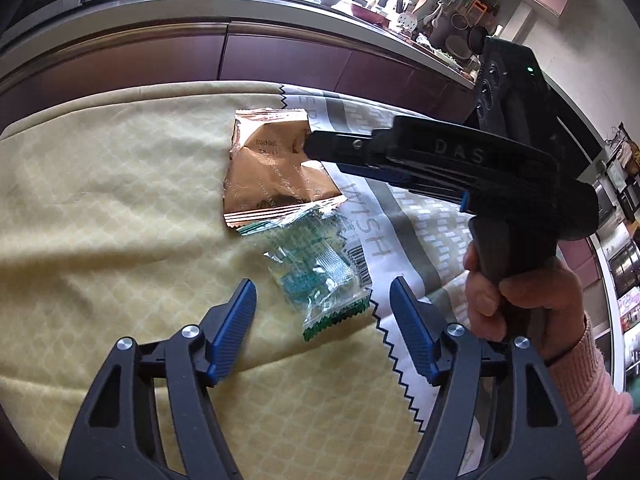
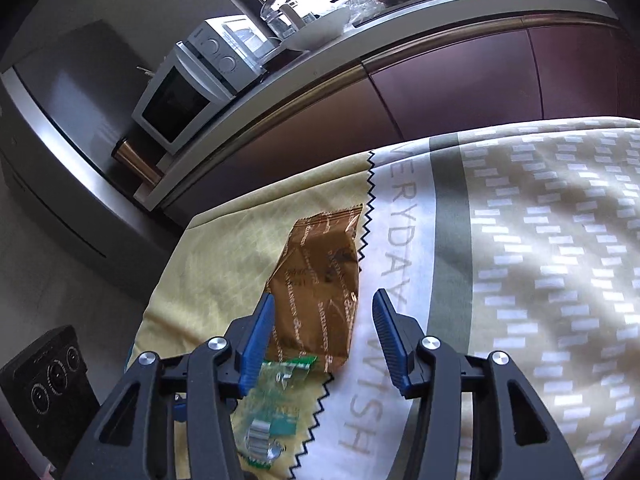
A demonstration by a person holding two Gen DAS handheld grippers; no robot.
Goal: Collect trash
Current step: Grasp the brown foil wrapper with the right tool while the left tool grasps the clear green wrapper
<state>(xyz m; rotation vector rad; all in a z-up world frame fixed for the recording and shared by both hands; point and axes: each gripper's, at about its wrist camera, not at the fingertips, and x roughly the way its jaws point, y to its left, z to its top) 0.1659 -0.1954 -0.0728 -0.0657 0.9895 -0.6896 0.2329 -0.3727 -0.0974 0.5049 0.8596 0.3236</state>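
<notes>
Two empty wrappers lie on a yellow cloth. The copper foil wrapper (image 1: 272, 172) (image 2: 320, 264) is the farther one. The clear-and-green wrapper (image 1: 320, 272) (image 2: 276, 400) lies nearer, its top edge overlapping the copper one. My left gripper (image 1: 323, 292) is open just above the green wrapper, which shows between its blue pads (image 1: 244, 308) without touching them. My right gripper (image 2: 324, 300) is open over the copper wrapper's near half, pads apart from it. In the left wrist view the right gripper (image 1: 314, 145) comes in from the right, its tip at the copper wrapper's right edge, with a hand (image 1: 516, 292) on its grip.
The yellow cloth (image 1: 100, 200) meets a printed grey-and-tan cloth (image 2: 520, 240) along a zigzag edge. Behind runs a counter with maroon cabinet fronts (image 1: 280, 60), crowded with dishes, and a white microwave (image 2: 180, 92) at its left end. The left gripper's black housing (image 2: 52, 380) shows low left.
</notes>
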